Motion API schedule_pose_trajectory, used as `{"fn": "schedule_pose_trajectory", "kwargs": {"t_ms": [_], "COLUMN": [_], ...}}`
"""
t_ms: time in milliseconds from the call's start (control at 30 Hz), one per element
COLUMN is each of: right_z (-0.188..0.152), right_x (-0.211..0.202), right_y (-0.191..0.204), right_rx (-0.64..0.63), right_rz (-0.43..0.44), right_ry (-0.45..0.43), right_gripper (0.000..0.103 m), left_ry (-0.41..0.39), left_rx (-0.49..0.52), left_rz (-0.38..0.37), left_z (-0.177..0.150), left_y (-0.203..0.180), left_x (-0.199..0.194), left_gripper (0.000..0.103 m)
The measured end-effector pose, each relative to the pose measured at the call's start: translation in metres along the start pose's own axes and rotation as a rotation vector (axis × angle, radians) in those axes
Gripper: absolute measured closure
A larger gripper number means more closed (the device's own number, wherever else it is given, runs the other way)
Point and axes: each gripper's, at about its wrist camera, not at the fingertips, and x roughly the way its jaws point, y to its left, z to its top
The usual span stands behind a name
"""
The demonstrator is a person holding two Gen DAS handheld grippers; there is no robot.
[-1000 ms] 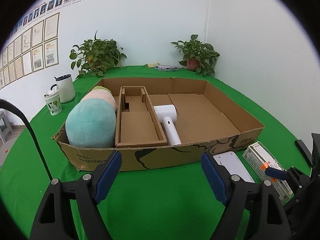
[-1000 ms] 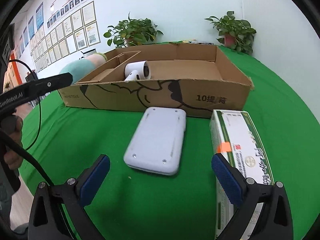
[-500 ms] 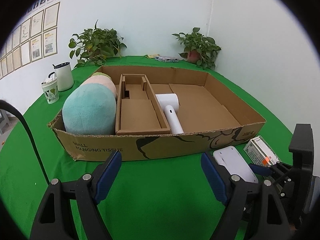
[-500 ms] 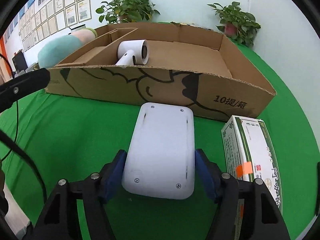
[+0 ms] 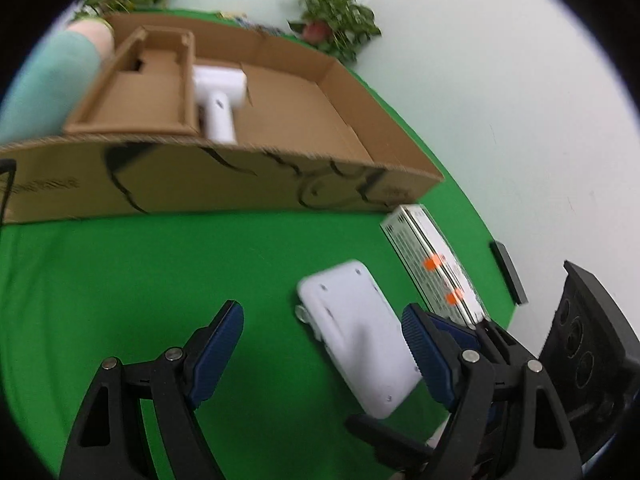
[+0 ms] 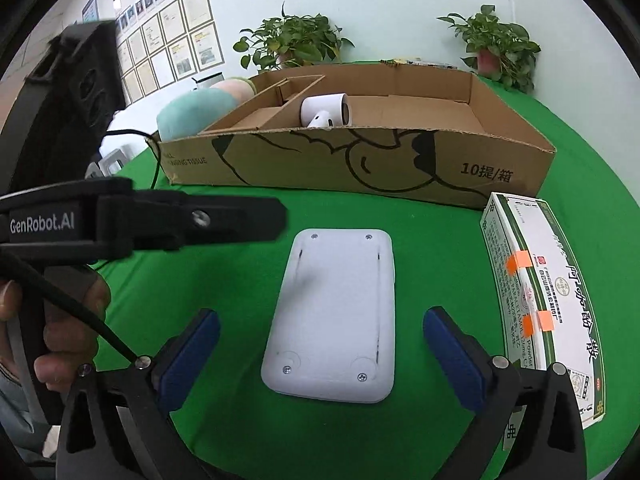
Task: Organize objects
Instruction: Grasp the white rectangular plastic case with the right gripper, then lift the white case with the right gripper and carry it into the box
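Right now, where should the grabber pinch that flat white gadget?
Probably across its two long edges. The white device lies flat, screw side up, lengthwise between the open right gripper fingers, so come in low from its near short end.

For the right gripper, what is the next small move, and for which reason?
Probably close the right gripper on the white device. Its jaws stand open on either side of the device, which lies flat on the green cloth, outside the cardboard box. The pads do not touch it yet, so a grasp should come before any lift toward the box.
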Motion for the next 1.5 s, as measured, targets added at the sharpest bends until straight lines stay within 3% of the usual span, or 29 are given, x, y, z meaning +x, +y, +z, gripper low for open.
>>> {"fn": "schedule_pose_trajectory", "kwargs": {"t_ms": [167, 300, 367, 500, 633, 733, 767, 800, 1200, 1500], "right_z": [-0.003, -0.001, -0.001, -0.005, -0.008, -0.011, -0.012, -0.013, -0.029, -0.007], "right_x": [0.007, 0.012, 0.016, 0.018, 0.015, 0.014, 0.014, 0.014, 0.004, -0.014], "right_y": [0.006, 0.007, 0.009, 0.014, 0.015, 0.019, 0.021, 0.022, 0.035, 0.037], "right_rx": [-0.043, -0.064, -0.083, -0.111, -0.070, -0.055, -0.057, -0.059, -0.048, -0.062], "right_rz": [0.004, -0.007, -0.024, -0.046, -0.034, -0.030, -0.035, -0.038, -0.050, -0.062], "right_ry": [0.024, 0.027, 0.049, 0.051, 0.050, 0.057, 0.058, 0.056, 0.039, -0.046], "right_gripper": [0.001, 0.007, 0.021, 0.024, 0.025, 0.026, 0.029, 0.030, 0.033, 0.033], "left_ry": [0.072, 0.065, 0.089, 0.068, 0.057, 0.057, 0.067, 0.075, 0.071, -0.011], "left_rx": [-0.087, -0.105, -0.117, -0.105, -0.103, -0.098, -0.100, -0.111, -0.126, -0.070], "left_rz": [-0.132, -0.164, -0.184, -0.181, -0.160, -0.164, -0.174, -0.186, -0.180, -0.173], "left_z": [-0.008, -0.010, -0.011, -0.018, -0.025, -0.031, -0.034, -0.036, -0.045, -0.023], "left_y": [0.005, 0.006, 0.007, 0.005, 0.006, 0.004, 0.004, 0.005, 0.000, -0.021], "left_x": [0.021, 0.022, 0.026, 0.025, 0.022, 0.020, 0.021, 0.021, 0.014, -0.011], "left_gripper": [0.024, 0.026, 0.039, 0.042, 0.059, 0.062, 0.071, 0.073, 0.074, 0.075]}}
